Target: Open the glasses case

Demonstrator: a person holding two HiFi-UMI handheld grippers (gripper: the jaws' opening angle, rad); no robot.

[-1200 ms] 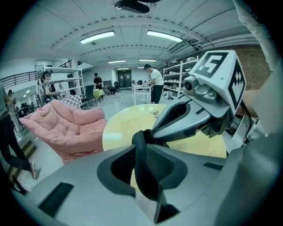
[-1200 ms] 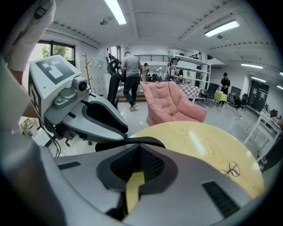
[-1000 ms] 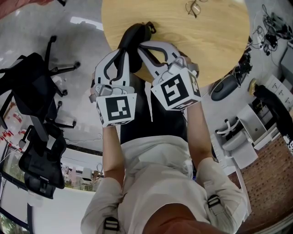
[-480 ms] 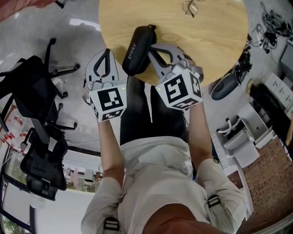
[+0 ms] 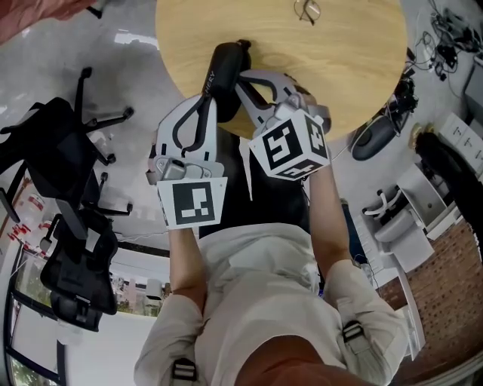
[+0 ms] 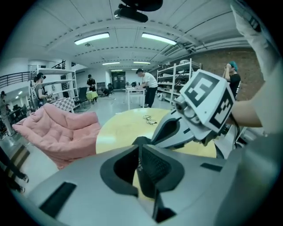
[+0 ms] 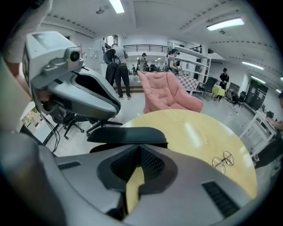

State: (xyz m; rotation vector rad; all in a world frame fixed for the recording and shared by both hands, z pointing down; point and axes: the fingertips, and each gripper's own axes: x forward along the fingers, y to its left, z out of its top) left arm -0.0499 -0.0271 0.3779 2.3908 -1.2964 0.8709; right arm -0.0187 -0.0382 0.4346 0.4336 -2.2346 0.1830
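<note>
The black zipped glasses case (image 5: pixel 221 69) lies closed near the front edge of the round wooden table (image 5: pixel 339 68). My left gripper (image 5: pixel 204 98) is shut, with its tips against the case's near left side. In the left gripper view the case's end (image 6: pixel 141 141) shows just beyond the closed tips (image 6: pixel 138 148). My right gripper (image 5: pixel 240 75) is shut too, and its tips touch the case's right side. In the right gripper view the case (image 7: pixel 128 134) lies across just past them (image 7: pixel 139 147). Whether either gripper pinches the zip or an edge is hidden.
Wire-framed glasses (image 5: pixel 306 10) lie at the table's far side (image 7: pixel 223 161). A black office chair (image 5: pixel 68 173) stands on the floor to the left. A pink beanbag (image 6: pixel 62 132) sits beyond the table. People and shelves fill the room's background.
The left gripper swung out to the left, away from the case, then came back against its left side. The case turned slightly. The right gripper stayed at the case.
</note>
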